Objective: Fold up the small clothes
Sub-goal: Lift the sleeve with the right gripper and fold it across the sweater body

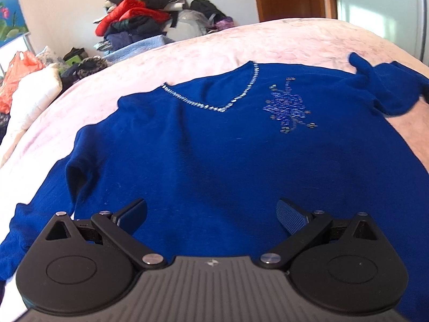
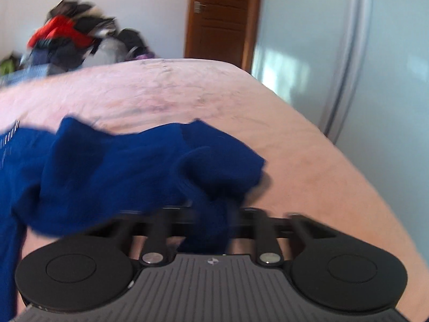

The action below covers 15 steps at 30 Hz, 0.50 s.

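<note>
Two grippers are at work on one garment. The left gripper (image 1: 211, 214) hangs with its jaws spread wide and nothing between them, poised over the lower body of a single blue sweater (image 1: 214, 147) that lies front-up on a bed (image 1: 295, 40) under a pale pink cover. The right gripper (image 2: 211, 222) has its jaws drawn in on a bunched fold of one sleeve (image 2: 150, 166), blue cloth pinched between them and spilling over the front of the tool; that view is smeared by motion, so the pads themselves cannot be made out. The sweater is a deep royal blue knit with a V-neck edged in one row of silvery beads (image 1: 228, 102) and one beaded flower motif (image 1: 289, 107) on the chest. Its body lies fairly flat. One sleeve trails down toward the near left edge in the left wrist view, and the other is crumpled up at the far right. Beyond the bed, against the wall, rises one heap of clothes (image 1: 139, 13) topped with red and black pieces, with an orange plastic bag (image 1: 18, 75) to the left. One brown wooden door (image 2: 222, 18) stands behind, beside a pale frosted panel (image 2: 335, 53).
</note>
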### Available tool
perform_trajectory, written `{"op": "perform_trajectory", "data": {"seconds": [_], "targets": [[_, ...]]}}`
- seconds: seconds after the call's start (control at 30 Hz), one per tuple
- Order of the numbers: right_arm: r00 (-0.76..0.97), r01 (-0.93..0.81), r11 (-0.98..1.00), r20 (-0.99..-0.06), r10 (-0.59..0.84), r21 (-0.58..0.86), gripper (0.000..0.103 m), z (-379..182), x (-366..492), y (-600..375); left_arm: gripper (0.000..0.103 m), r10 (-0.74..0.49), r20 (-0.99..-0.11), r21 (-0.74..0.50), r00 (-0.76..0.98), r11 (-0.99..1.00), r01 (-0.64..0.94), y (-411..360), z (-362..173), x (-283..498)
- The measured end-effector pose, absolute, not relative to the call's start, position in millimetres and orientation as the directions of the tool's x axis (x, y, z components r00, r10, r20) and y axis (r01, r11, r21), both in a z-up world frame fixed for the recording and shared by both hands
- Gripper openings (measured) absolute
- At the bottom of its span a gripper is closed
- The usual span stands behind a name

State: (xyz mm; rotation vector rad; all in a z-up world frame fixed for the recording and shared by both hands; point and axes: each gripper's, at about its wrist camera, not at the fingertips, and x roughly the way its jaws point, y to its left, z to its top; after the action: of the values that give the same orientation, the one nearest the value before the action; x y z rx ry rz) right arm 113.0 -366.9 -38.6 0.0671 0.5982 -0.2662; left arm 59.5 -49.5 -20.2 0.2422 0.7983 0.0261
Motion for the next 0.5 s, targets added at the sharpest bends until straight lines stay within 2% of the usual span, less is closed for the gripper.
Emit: {"op": "perform_trajectory", "data": {"seconds": [0.07, 0.13, 0.2, 0.27, 0.37, 0.5], "targets": [[0.802, 0.251, 0.961, -0.58, -0.14, 0.115, 0.014, -33.0, 105.2, -384.7, 0.103, 0.115, -0.714, 0.214, 0.69, 0.975, 0.058, -45.2, -21.7, 63.8], [0.83, 0.212, 0.913, -0.558, 0.02, 0.349, 0.014, -25.4, 93.2, -408.0, 0.103, 0.118, -0.713, 0.21, 0.692, 0.977, 0.049, -42.8, -21.7, 66.7], [0.853, 0.14, 0.816, -0.487, 0.188, 0.561, 0.014, -20.8, 85.6, -423.1, 0.103, 0.121, -0.707, 0.208, 0.696, 0.977, 0.041, -40.8, -20.5, 67.9], [0.86, 0.054, 0.72, -0.399, 0.319, 0.692, 0.014, -16.1, 82.5, -425.5, 0.103, 0.122, -0.701, 0.207, 0.702, 0.978, 0.038, -39.5, -18.6, 68.6], [0.845, -0.031, 0.626, -0.314, 0.433, 0.779, 0.015, -13.6, 91.3, -413.4, 0.103, 0.137, -0.685, 0.221, 0.716, 0.975, 0.025, -37.7, -14.7, 68.7], [0.824, -0.079, 0.588, -0.278, 0.493, 0.805, 0.015, -14.1, 114.3, -389.5, 0.103, 0.156, -0.671, 0.234, 0.725, 0.972, 0.007, -31.4, -10.5, 69.5]]}}
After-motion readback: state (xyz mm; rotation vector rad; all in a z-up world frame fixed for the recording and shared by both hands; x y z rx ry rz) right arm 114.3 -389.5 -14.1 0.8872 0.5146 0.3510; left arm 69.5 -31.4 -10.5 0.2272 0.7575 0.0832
